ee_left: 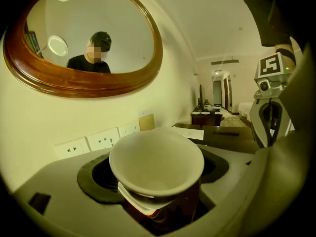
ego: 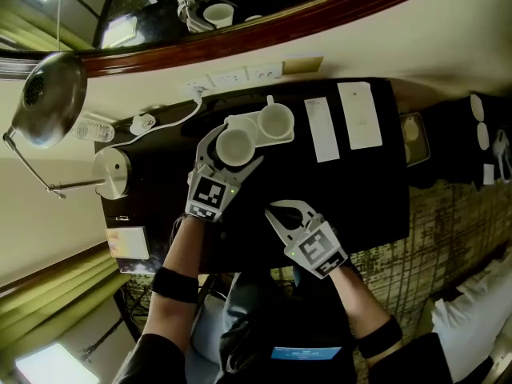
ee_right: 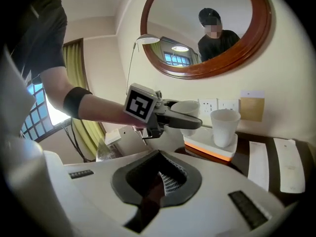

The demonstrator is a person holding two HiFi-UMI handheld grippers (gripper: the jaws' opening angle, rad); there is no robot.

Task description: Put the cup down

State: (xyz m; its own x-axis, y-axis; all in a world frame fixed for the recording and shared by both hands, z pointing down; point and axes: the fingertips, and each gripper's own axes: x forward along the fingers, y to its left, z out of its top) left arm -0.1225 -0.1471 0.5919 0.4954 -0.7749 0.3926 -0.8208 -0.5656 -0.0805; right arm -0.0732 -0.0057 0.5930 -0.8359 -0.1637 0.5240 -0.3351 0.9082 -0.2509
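Observation:
My left gripper [ego: 239, 140] is shut on a white cup [ego: 235, 146], jaws wide around its body. In the left gripper view the cup [ee_left: 157, 162] stands upright between the jaws, empty inside. From the right gripper view the held cup [ee_right: 185, 110] hangs just above the left end of a white tray [ee_right: 210, 150]. A second white cup [ee_right: 224, 126] stands on that tray [ego: 254, 122]. My right gripper [ego: 290, 213] is shut and holds nothing, nearer the desk's front edge; its closed jaws [ee_right: 163, 181] point toward the tray.
The dark desk [ego: 360, 190] carries two white paper cards [ego: 322, 128] [ego: 359, 114] right of the tray. A lamp [ego: 48, 98] with its round base [ego: 112, 173] and a water bottle [ego: 94, 129] stand at the left. Wall sockets [ego: 228, 77] and a wood-framed mirror [ee_left: 98, 83] lie behind.

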